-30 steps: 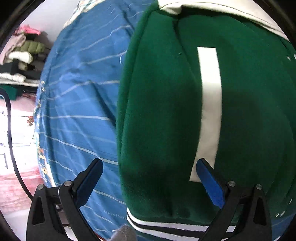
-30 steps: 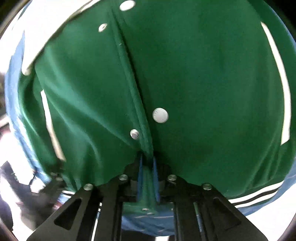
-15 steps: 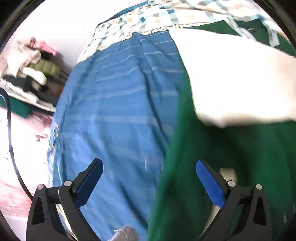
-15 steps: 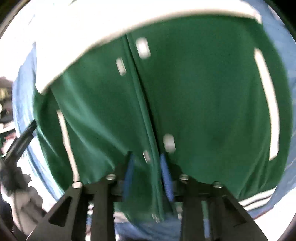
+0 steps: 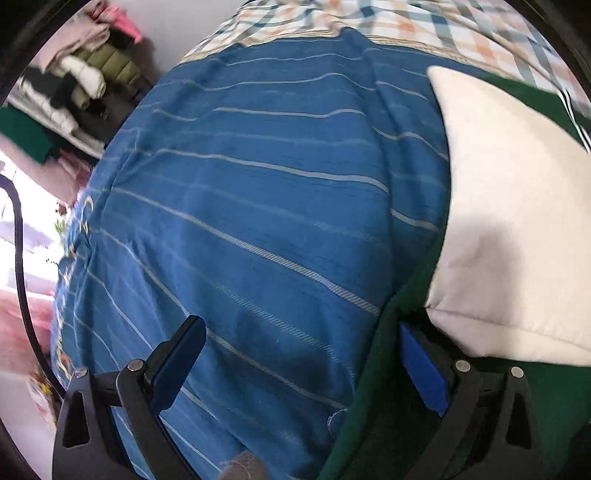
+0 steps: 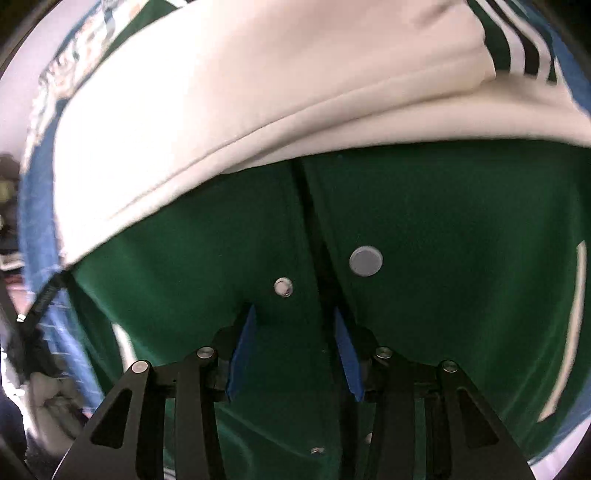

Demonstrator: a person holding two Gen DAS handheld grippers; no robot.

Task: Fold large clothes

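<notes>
Bed: I see a blue striped bedspread (image 5: 258,206) covering most of the left wrist view, with a checked sheet (image 5: 406,26) at its far end.

Green jacket (image 6: 461,240): it lies spread on the bedspread, front side up. A cream sleeve (image 6: 240,103) is folded across the upper chest, with a green, white and black striped cuff (image 6: 517,44) at its end. In the left wrist view the same jacket occupies the right edge of the bed.

Clothes pile (image 5: 81,74): heaped beside the bed, top left, well apart from the jacket.

Left tool (image 5: 303,362): I have its jaws wide apart and nothing between them; one blue pad is over the bedspread, the other at the jacket's edge under the cream sleeve.

Right tool (image 6: 295,350): its jaws have just been opening and stand apart, straddling the jacket's front placket without pinching it.

Snap button (image 6: 365,260): just beyond the right tool's fingertips, with a snap stud (image 6: 283,287) across the placket from it.
</notes>
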